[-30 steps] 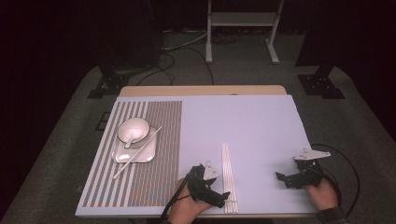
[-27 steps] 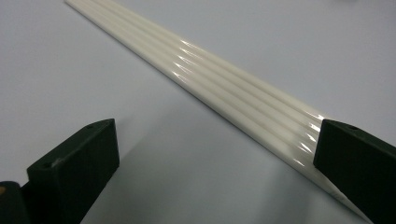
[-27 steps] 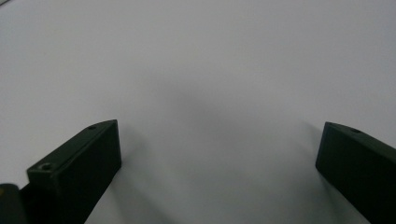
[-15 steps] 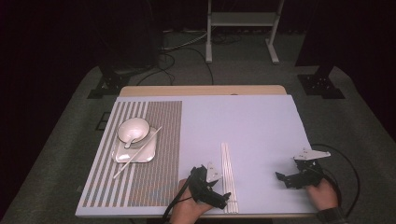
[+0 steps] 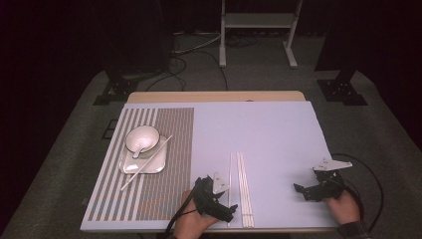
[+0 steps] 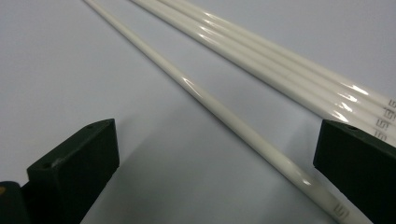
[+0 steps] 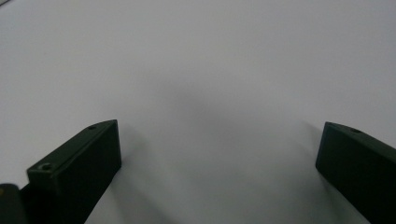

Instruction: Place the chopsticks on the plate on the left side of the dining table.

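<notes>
Near the table's front edge, the left gripper (image 6: 217,175) is held with jaws wide apart around one white chopstick (image 6: 205,98), gripping nothing. Just beside it, three more chopsticks (image 6: 280,70) lie together, all four pointing away from the person. The right gripper (image 5: 304,192), well apart, is spread and empty. Farther left, one bowl (image 5: 142,138) with a spoon (image 5: 138,151) sits on one plate (image 5: 154,164), a fifth chopstick (image 5: 144,164) lying slantwise across it.
</notes>
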`<action>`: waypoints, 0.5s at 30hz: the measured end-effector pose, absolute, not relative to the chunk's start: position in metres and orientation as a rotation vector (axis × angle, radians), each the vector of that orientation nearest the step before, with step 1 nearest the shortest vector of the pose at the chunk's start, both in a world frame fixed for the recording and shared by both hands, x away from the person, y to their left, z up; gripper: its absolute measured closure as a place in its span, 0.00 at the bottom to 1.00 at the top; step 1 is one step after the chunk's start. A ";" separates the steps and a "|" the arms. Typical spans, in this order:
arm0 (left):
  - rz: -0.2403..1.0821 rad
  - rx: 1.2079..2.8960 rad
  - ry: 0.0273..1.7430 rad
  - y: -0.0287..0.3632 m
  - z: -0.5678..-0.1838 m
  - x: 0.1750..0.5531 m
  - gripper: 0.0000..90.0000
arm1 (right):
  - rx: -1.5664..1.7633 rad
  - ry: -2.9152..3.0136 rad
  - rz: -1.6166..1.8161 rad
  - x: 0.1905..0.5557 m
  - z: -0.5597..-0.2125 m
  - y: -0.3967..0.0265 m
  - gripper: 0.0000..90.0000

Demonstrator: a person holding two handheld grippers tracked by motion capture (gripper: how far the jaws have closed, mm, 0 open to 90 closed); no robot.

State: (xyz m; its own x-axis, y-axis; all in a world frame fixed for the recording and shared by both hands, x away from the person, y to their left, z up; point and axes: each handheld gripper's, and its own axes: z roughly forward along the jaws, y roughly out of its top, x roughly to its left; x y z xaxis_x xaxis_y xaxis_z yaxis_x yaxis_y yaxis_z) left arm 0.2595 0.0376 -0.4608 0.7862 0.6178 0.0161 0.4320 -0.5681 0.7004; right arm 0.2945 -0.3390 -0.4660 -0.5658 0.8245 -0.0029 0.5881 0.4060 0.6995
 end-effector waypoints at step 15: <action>0.368 2.279 0.806 0.059 -0.461 0.251 0.00 | 1.223 2.319 0.945 0.295 -0.466 -0.339 0.00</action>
